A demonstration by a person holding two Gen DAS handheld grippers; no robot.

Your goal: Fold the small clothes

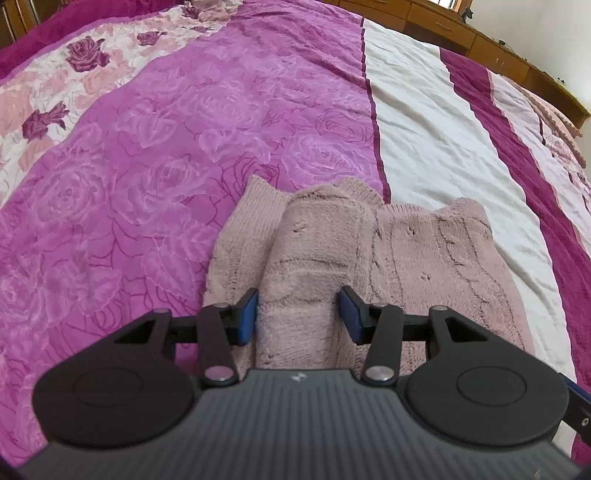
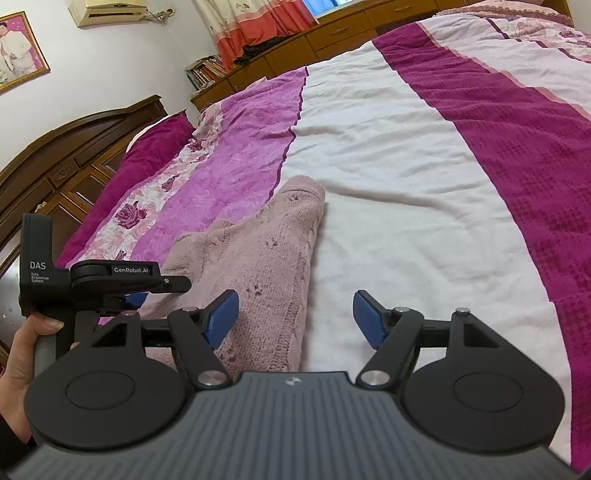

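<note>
A small dusty-pink knitted sweater [image 1: 413, 258] lies partly folded on the bed. In the left wrist view a raised fold of it [image 1: 314, 258] runs between the blue pads of my left gripper [image 1: 298, 314], whose jaws stand apart, one on each side of the fold, not clamped. In the right wrist view the sweater [image 2: 266, 258] lies left of centre. My right gripper [image 2: 293, 319] is open and empty over the sweater's right edge and the white sheet. The left gripper [image 2: 136, 297] shows at the far left, held by a hand.
The bed has a purple rose-pattern cover [image 1: 166, 155], a white strip [image 2: 406, 184] and a magenta band [image 2: 498, 110]. A dark wooden headboard [image 2: 66, 147] stands at the left. Wooden drawers [image 2: 332, 33] line the far side.
</note>
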